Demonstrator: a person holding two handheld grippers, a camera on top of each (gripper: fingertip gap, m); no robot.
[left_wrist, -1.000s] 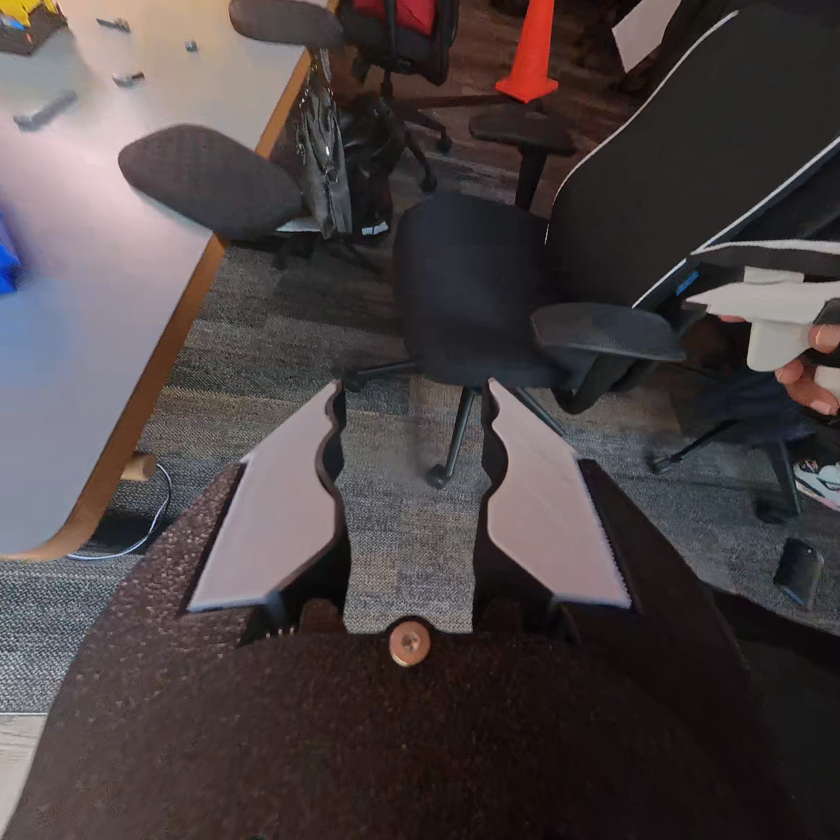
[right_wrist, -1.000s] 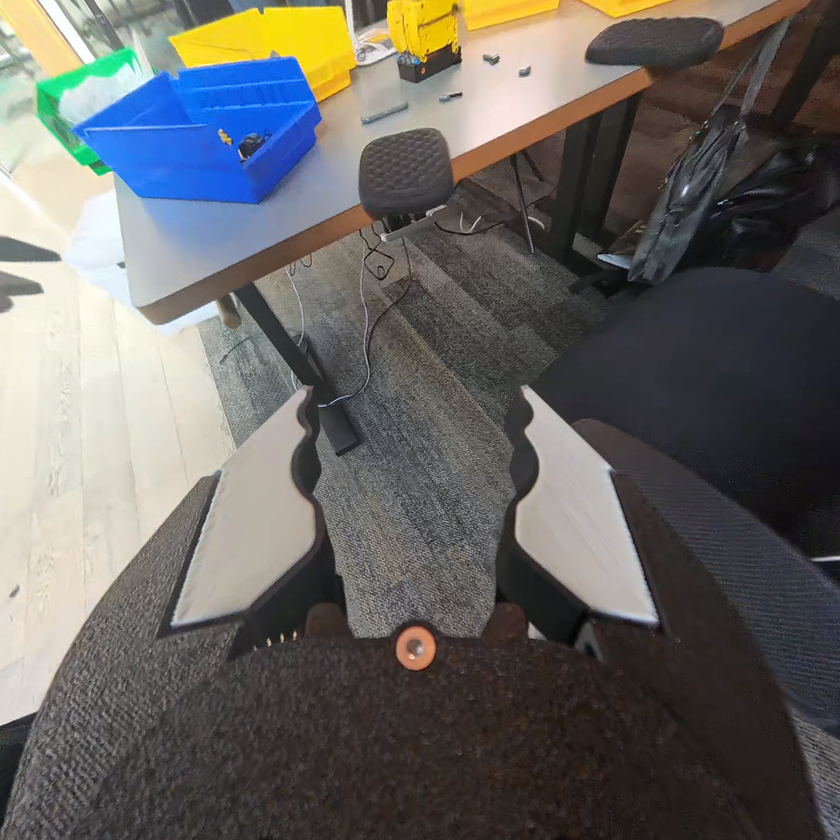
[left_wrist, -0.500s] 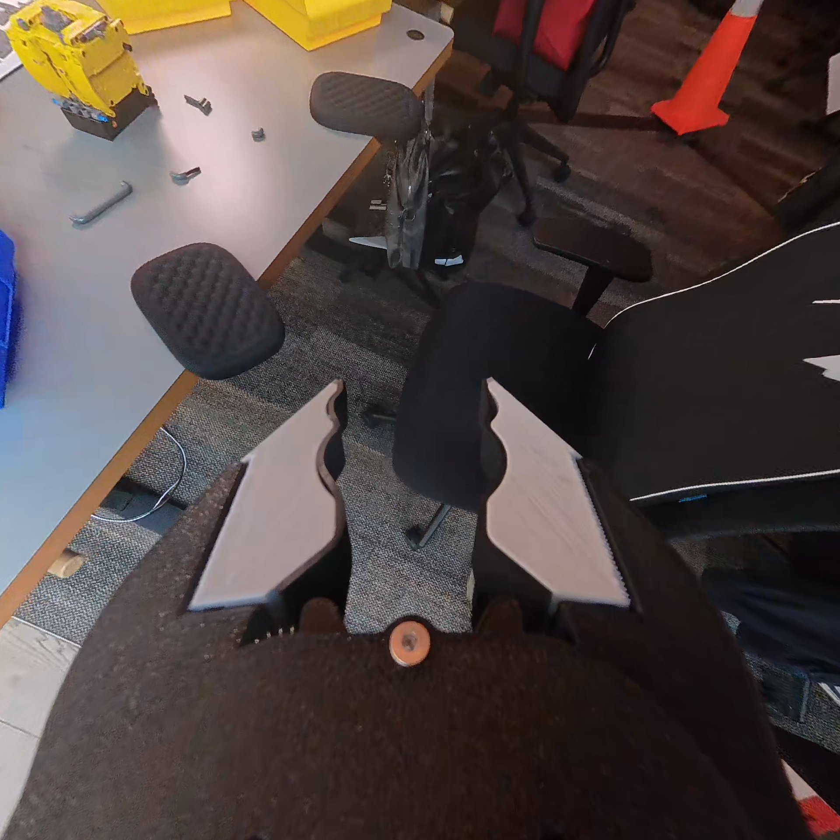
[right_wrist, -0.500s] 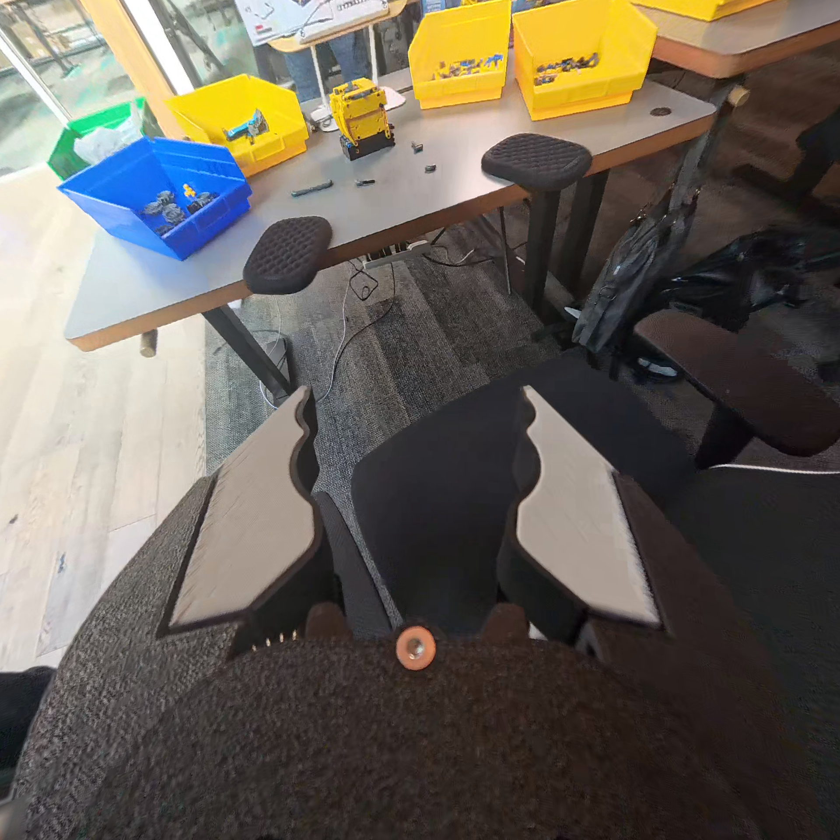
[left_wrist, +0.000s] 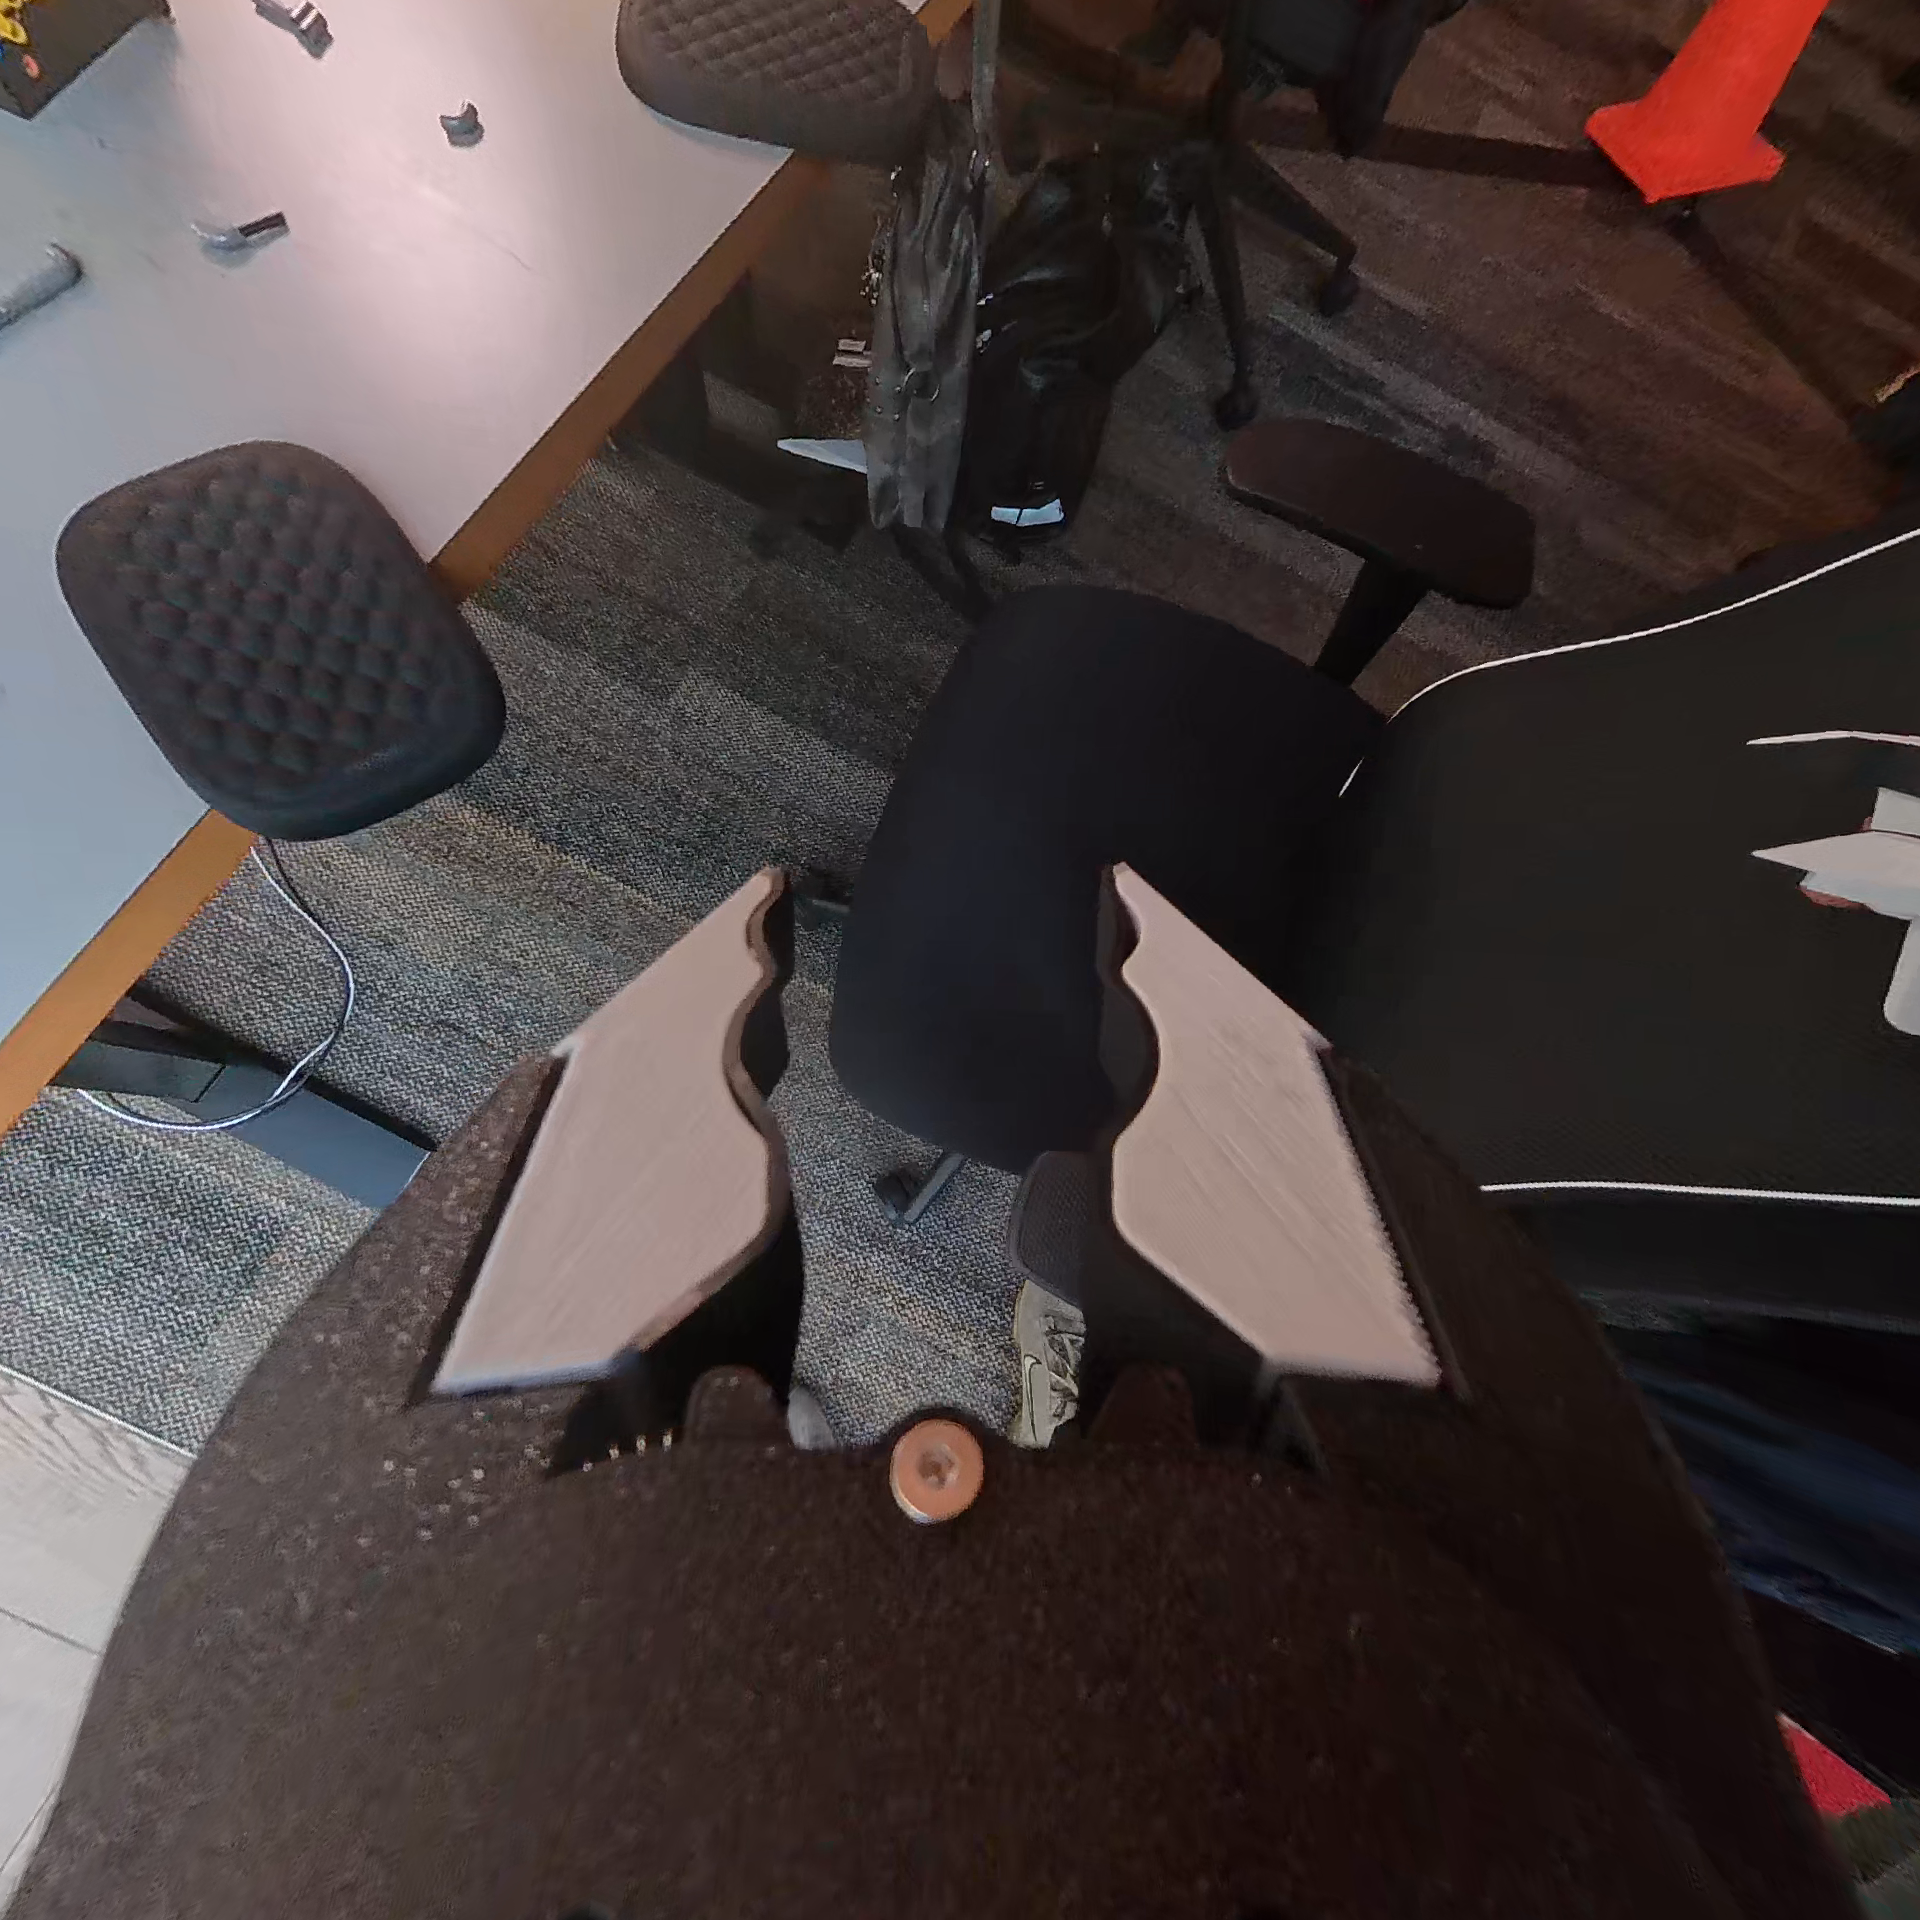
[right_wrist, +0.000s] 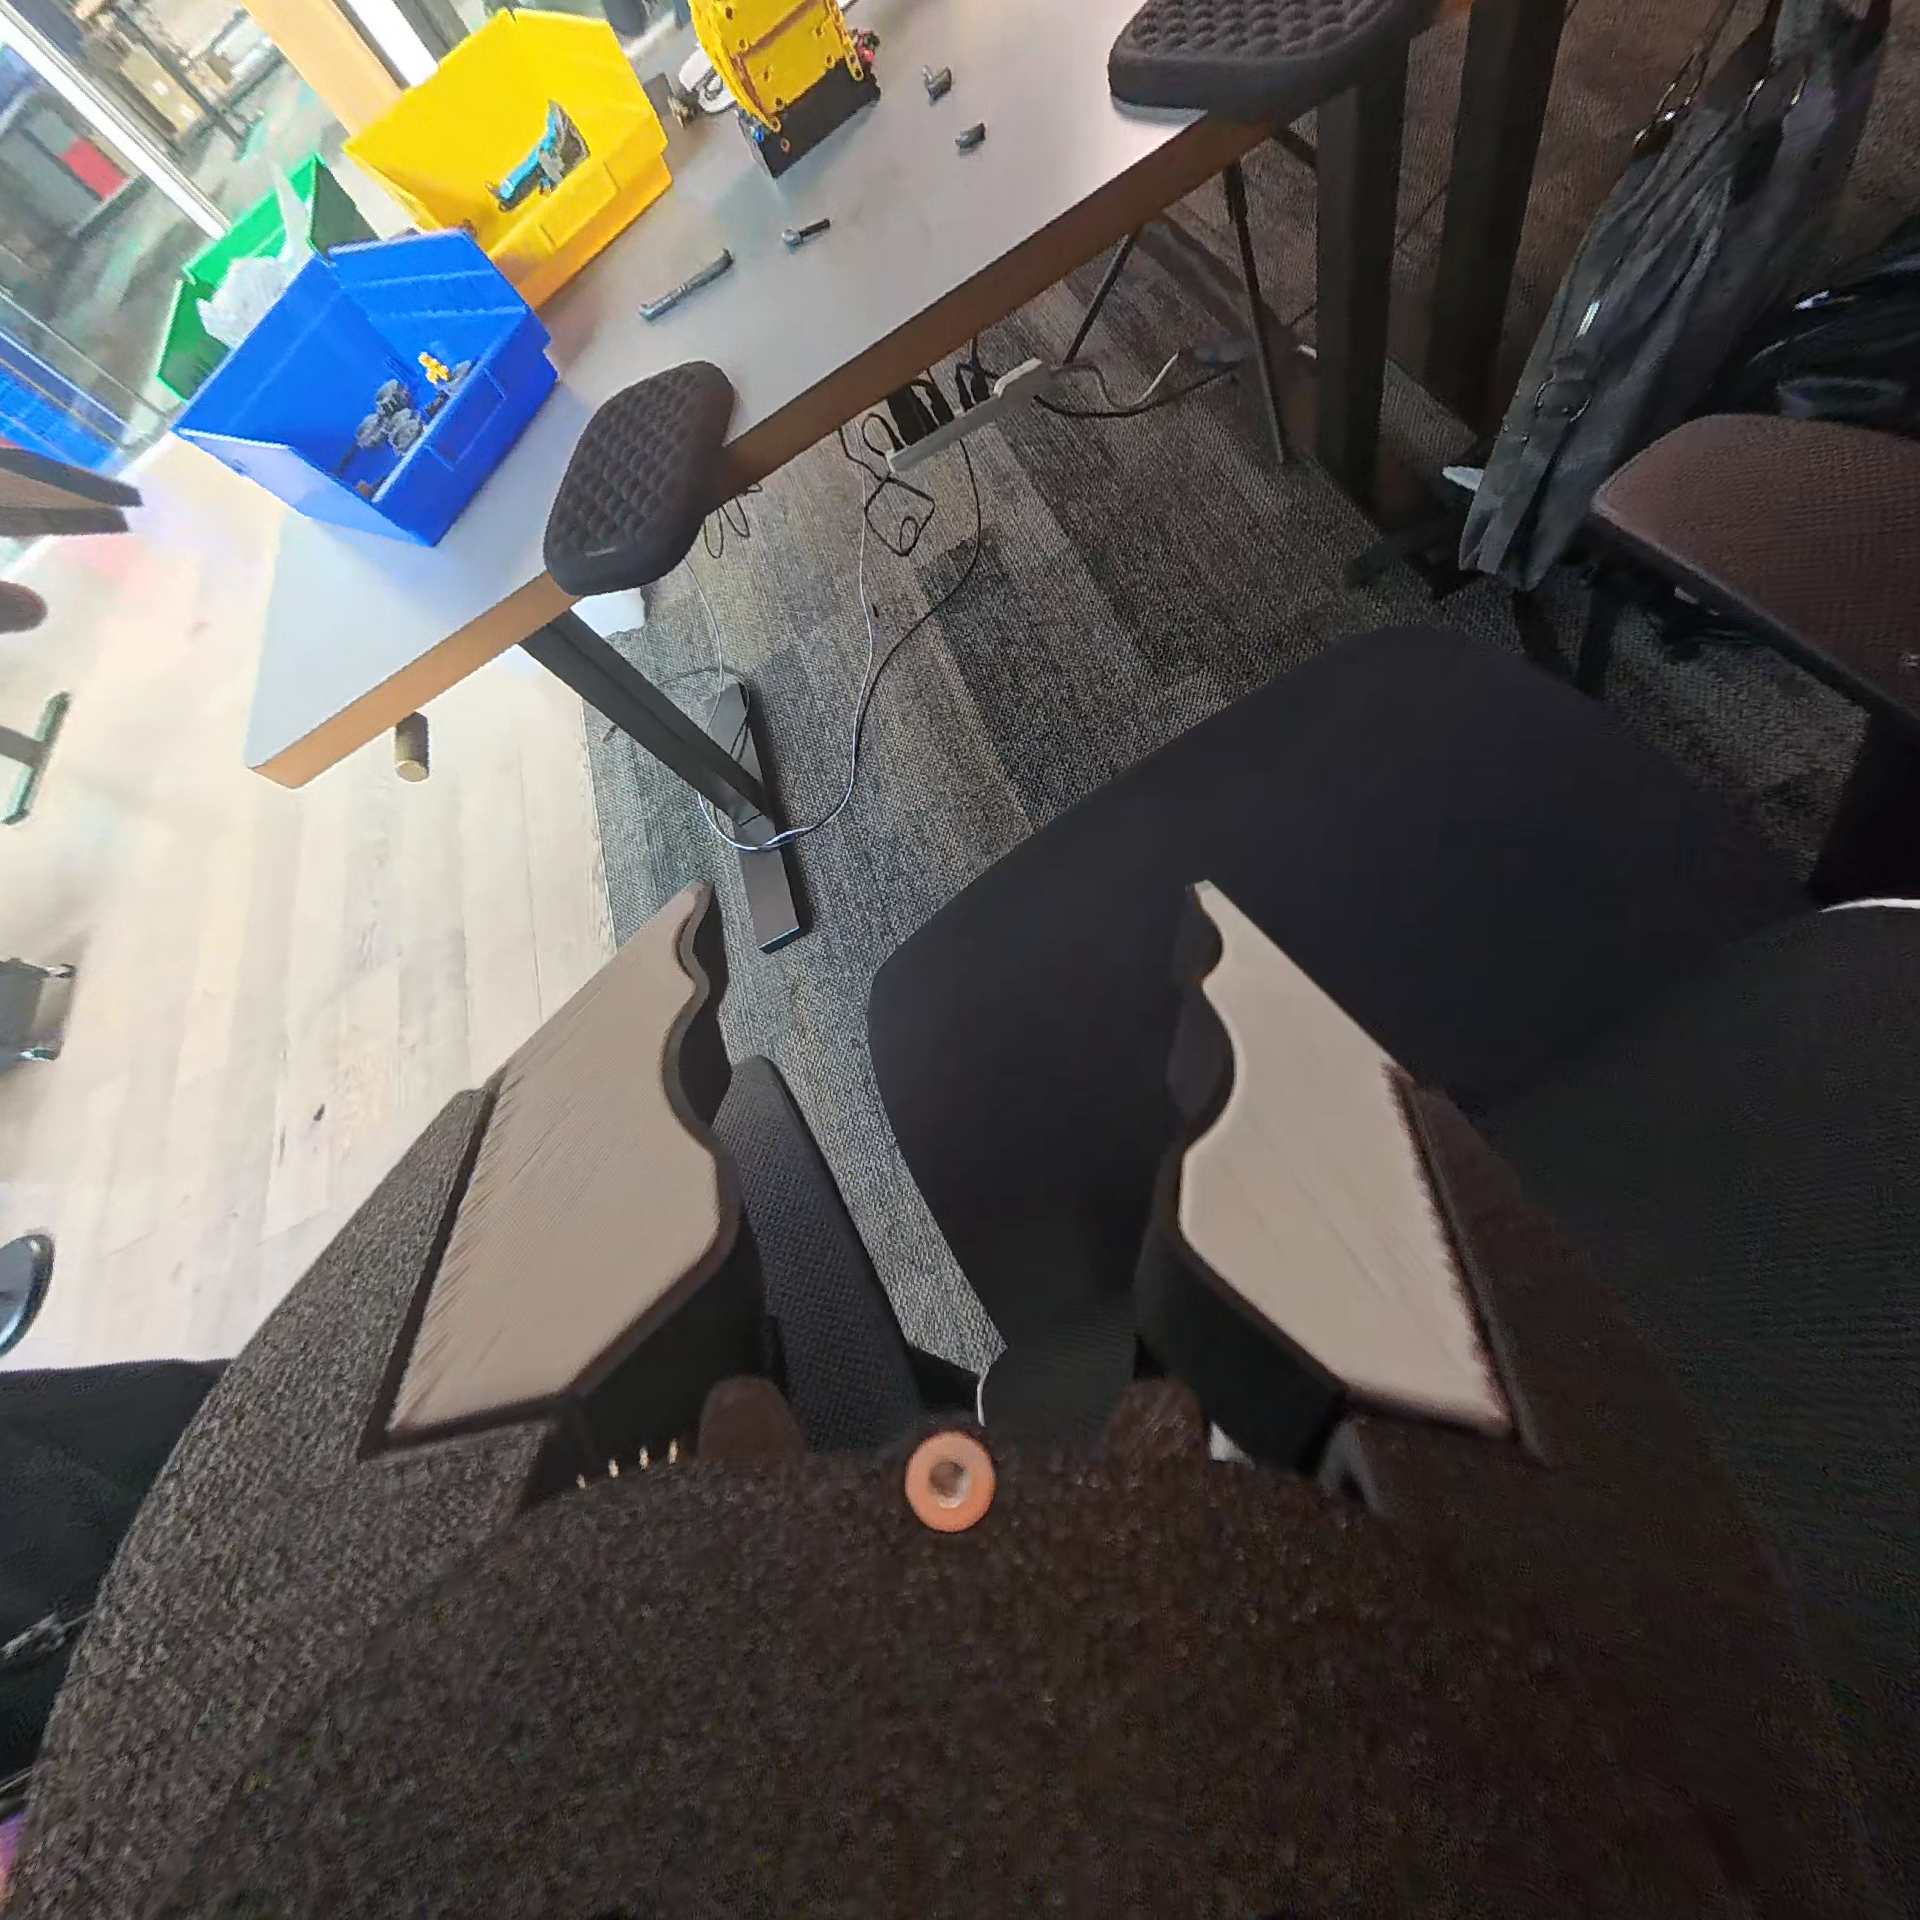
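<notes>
Grey carpet (left_wrist: 644, 727) and a black office chair (left_wrist: 1091, 831) filled both views — grippers over the seat.
Left gripper (left_wrist: 940, 904) and right gripper (right_wrist: 951, 914) hung wide open and empty; table (right_wrist: 935, 218) lay upper left.

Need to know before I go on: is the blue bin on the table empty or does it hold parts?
It holds parts: the blue bin on the table has small grey and yellow pieces lying inside it.
</notes>
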